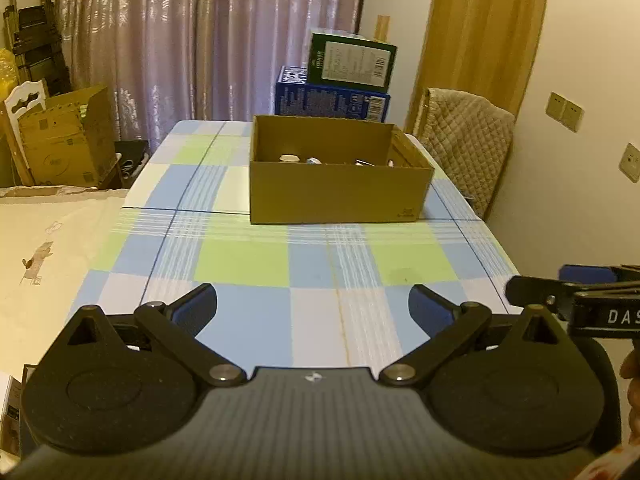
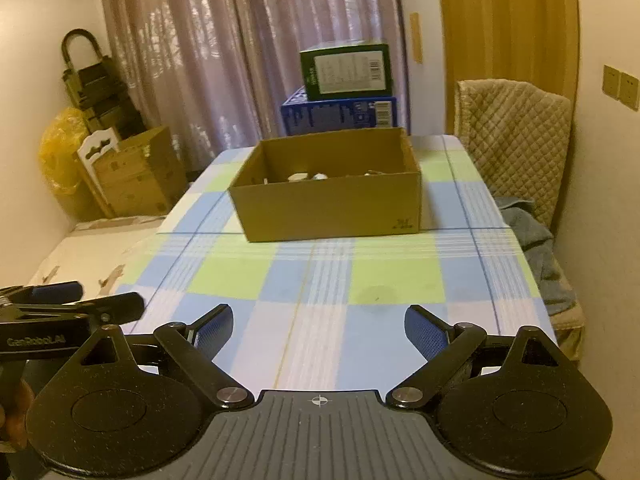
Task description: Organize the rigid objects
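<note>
An open brown cardboard box point(image 1: 336, 194) stands on the far half of the checked table point(image 1: 248, 264); it also shows in the right wrist view point(image 2: 332, 210). Small white and metallic objects point(image 1: 308, 159) lie inside it, mostly hidden by the front wall; they also show in the right wrist view point(image 2: 308, 177). My left gripper point(image 1: 312, 310) is open and empty, above the near part of the table. My right gripper point(image 2: 318, 332) is open and empty too, beside the left one. Each gripper shows at the edge of the other's view.
A blue box point(image 1: 332, 100) with a green box point(image 1: 352, 62) on top stands behind the cardboard box. A chair with a quilted cover point(image 2: 516, 132) is at the right. Cardboard boxes point(image 1: 64, 140) and a folded ladder point(image 1: 36, 40) stand at the left by the curtain.
</note>
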The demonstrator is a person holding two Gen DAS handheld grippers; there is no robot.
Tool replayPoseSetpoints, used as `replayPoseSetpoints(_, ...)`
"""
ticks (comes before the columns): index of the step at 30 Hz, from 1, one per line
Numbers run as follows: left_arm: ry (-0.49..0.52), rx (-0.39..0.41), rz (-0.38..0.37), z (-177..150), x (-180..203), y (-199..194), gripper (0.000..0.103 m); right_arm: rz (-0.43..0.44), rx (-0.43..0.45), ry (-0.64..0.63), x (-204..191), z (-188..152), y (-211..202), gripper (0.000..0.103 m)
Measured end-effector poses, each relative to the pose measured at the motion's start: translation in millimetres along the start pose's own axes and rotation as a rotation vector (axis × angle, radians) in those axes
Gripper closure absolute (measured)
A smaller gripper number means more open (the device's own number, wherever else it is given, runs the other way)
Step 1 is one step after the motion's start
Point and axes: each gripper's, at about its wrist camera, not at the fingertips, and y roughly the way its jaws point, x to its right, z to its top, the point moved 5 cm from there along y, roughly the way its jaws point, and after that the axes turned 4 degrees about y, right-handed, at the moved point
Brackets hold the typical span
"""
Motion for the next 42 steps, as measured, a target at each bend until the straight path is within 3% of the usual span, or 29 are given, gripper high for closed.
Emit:
replayPoseSetpoints(5,0.031,0.002,0.003,-5,8,-8,0.002,-0.017,0.011,-0.003,0,-2,-6,0.013)
replayPoseSetpoints(42,-0.002,0.008,0.032,-16,2,-12,0.002,-0.064,0.047,-0.025,-3,-16,-15,0.013)
